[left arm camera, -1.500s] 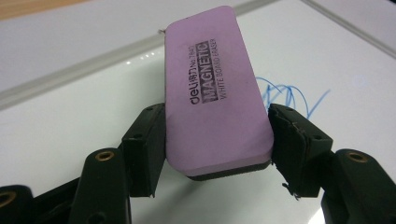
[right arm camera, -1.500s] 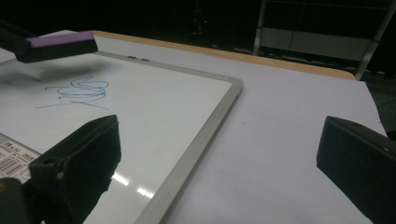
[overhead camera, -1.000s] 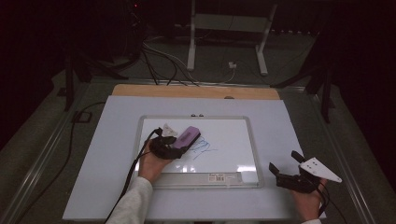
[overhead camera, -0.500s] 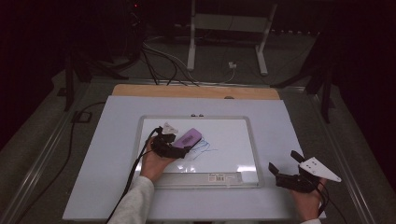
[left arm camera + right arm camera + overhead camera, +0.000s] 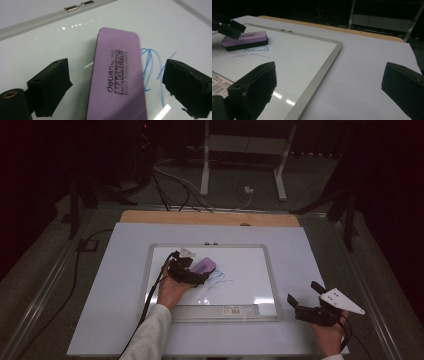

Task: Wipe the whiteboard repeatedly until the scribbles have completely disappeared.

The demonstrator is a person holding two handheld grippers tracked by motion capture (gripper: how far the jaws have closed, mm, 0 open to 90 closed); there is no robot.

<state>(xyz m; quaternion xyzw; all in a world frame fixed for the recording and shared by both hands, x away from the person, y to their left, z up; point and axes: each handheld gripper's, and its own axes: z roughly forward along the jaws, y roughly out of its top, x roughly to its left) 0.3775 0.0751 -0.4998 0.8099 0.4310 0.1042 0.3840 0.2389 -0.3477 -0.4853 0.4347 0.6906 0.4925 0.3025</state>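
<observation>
A purple magnetic whiteboard eraser [image 5: 205, 266] [image 5: 117, 75] [image 5: 244, 40] lies flat on the whiteboard [image 5: 270, 270], just left of a blue pen scribble [image 5: 218, 280] [image 5: 150, 65] [image 5: 257, 51]. My left gripper [image 5: 199, 271] [image 5: 116, 67] straddles the eraser. Its jaws have just been opening, and in the left gripper view there is bare board between each jaw and the eraser's sides, so nothing is gripped. My right gripper [image 5: 304, 293] [image 5: 329, 72] rests open over the white tabletop to the right of the board's frame [image 5: 319, 75], with nothing between its jaws.
The whiteboard sits mid-table on a white sheet [image 5: 100, 290]. A barcode sticker [image 5: 235, 310] marks its near rail and two small clips [image 5: 80, 5] its far rail. A wooden strip [image 5: 210, 218] runs along the far edge. Cables [image 5: 170, 185] and a metal stand [image 5: 240, 160] lie beyond.
The left gripper's jaws have spread apart and let go of the eraser, which now lies flat on the board. The right gripper has stayed put.
</observation>
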